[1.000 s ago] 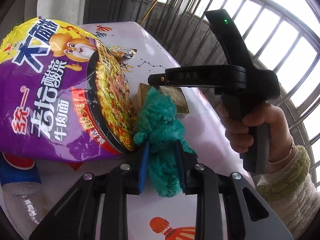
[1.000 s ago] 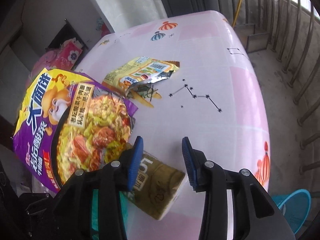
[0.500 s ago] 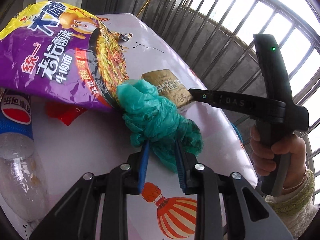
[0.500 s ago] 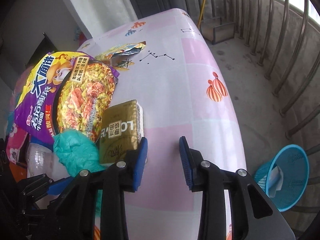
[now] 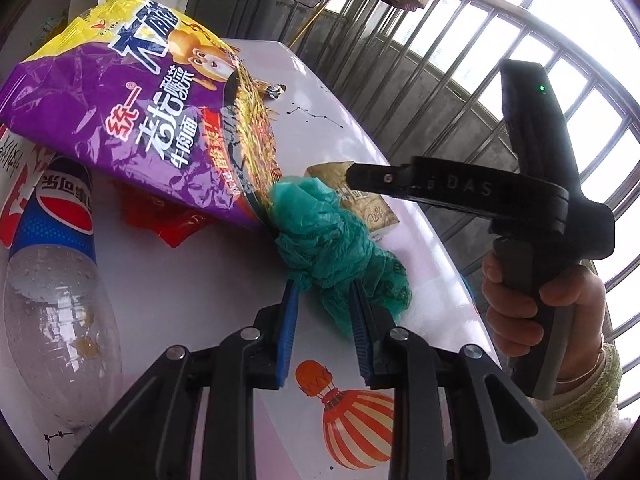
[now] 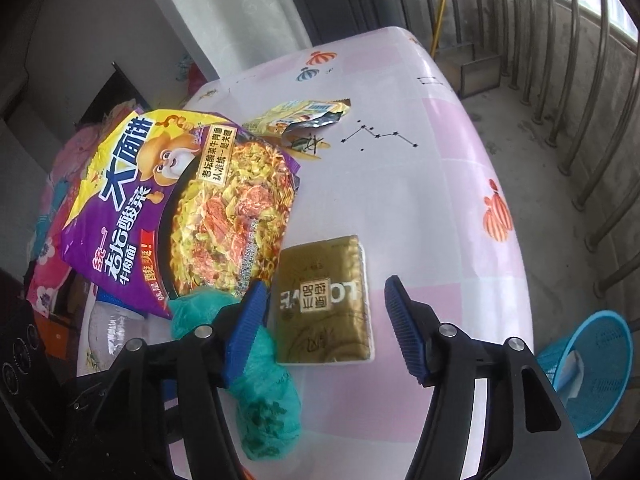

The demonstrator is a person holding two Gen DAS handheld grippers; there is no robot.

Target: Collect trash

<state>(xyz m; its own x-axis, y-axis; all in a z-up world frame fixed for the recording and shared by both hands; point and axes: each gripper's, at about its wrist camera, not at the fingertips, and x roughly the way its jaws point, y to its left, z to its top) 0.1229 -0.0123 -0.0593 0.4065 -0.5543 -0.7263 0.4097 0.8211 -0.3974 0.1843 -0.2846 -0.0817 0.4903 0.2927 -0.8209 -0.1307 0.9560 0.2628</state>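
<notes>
My left gripper [image 5: 324, 308] is shut on a crumpled green plastic bag [image 5: 332, 240], whose bulk sticks out ahead of the blue pads, just above the pink table [image 5: 180, 280]. The same green bag [image 6: 264, 392] shows at the lower left of the right wrist view. My right gripper [image 6: 325, 292] hangs over a flat gold box [image 6: 324, 320] lying on the table. Its jaws are opening, and the box lies between and below them, untouched by the pads. A big purple noodle bag [image 6: 168, 200] lies to the left of the box.
A plastic cola bottle [image 5: 52, 280] and a red wrapper [image 5: 168, 220] lie near the noodle bag. A torn yellow wrapper [image 6: 304, 116] sits farther back. A blue mesh basket [image 6: 592, 368] stands on the floor off the table's right edge. Metal railings [image 6: 580, 80] run behind.
The left gripper has drawn back with the green bag, away from the noodle bag. The right gripper has moved over the gold box and its jaws have spread wider.
</notes>
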